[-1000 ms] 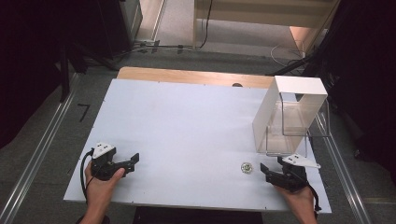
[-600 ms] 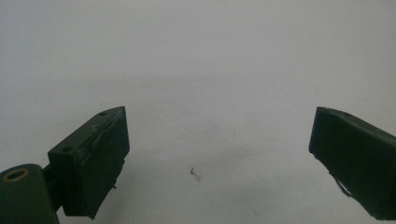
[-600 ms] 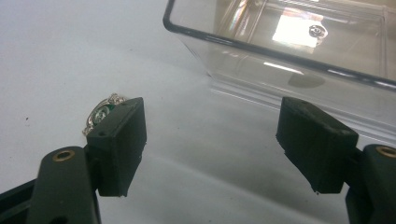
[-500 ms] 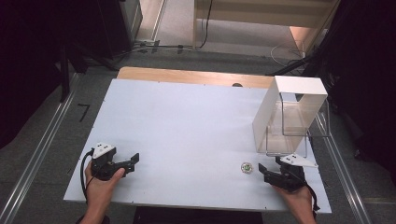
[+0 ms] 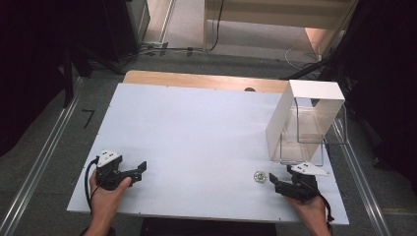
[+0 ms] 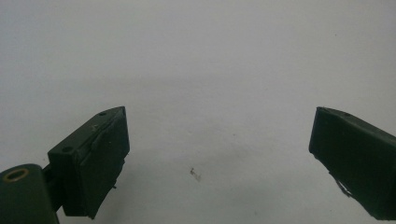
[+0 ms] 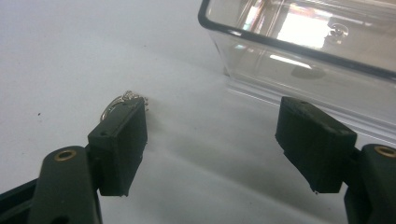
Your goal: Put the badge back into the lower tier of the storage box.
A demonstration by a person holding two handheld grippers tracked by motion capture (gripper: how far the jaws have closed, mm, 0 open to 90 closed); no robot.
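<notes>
Item: small silvery ring-like trinket (image 5: 259, 176), metal, glinting, exact kind too small to tell. Location: lying flat on the white tabletop (image 5: 196, 132), near its front edge toward the right, just in front of the clear plastic box (image 5: 302, 135) that stands under a white bent cover (image 5: 305, 105).

Right claw (image 5: 273, 181): jaws spread wide, holding nothing. It sits low over the tabletop just to the right of the trinket and points at it. In the right gripper view the trinket (image 7: 122, 101) peeks out from behind the tip of the left-hand jaw, so it lies off the centre line, not between the jaws; the clear box (image 7: 303, 42) rises close beyond.

Left claw (image 5: 141, 169): jaws likewise wide apart, empty, resting at the front left of the tabletop, well apart from the trinket; bare white surface lies ahead of it in the left gripper view (image 6: 219, 140).

Step in hand, by judgement: approach to pick up the trinket, no contact yet.

Next move calls for: shifting the right claw sideways until the trinket sits midway between the jaws, lowering the tips to the surface, then closing gently, since so thin a piece may slide or flip away.
</notes>
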